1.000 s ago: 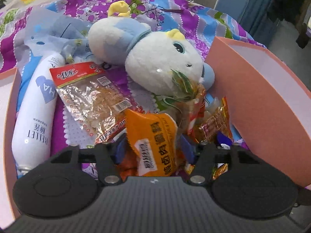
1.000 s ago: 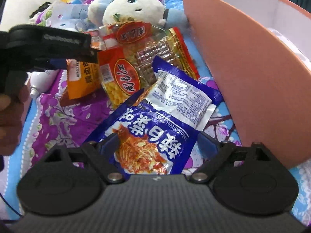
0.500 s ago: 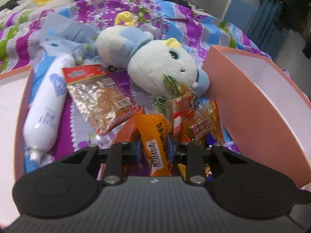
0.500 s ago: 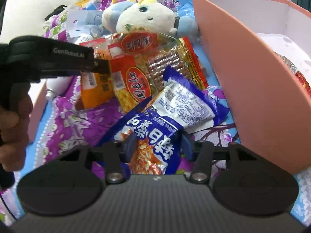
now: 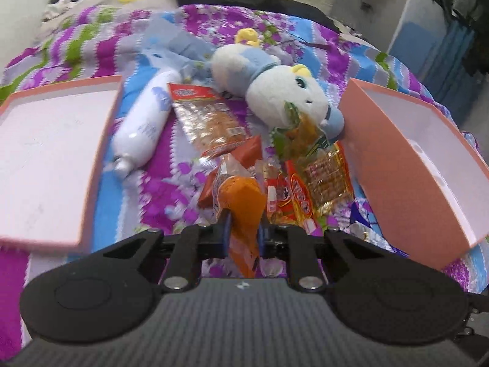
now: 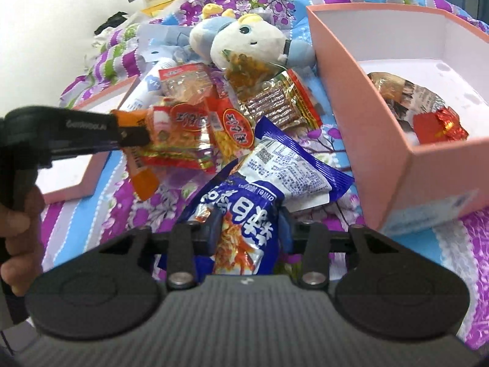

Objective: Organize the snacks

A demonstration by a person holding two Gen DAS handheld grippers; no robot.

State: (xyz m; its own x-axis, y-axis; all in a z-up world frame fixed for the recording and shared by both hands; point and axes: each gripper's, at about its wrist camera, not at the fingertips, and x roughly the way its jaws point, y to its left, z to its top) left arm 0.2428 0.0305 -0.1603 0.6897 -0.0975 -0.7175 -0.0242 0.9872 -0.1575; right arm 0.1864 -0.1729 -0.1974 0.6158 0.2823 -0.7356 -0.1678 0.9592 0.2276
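While your left gripper (image 5: 243, 234) pinches the orange packet (image 5: 244, 211), jaws fully closed, your right gripper's (image 6: 249, 232) jaws have just been closing onto the blue packet (image 6: 244, 223).

Left gripper (image 5: 243, 234): jaws closed on an orange packet (image 5: 244, 211). Right gripper (image 6: 249, 234): jaws just closing, pads pressing a blue packet (image 6: 244, 229). Both point downward at a slant.

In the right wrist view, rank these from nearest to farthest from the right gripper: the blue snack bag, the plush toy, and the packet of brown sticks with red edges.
1. Blue snack bag: clamped in the right gripper itself, bottom centre.
2. Packet of brown sticks: mid-pile, just beyond the bag, beside the pink box.
3. Plush toy: at the back of the pile, against the floral blanket.
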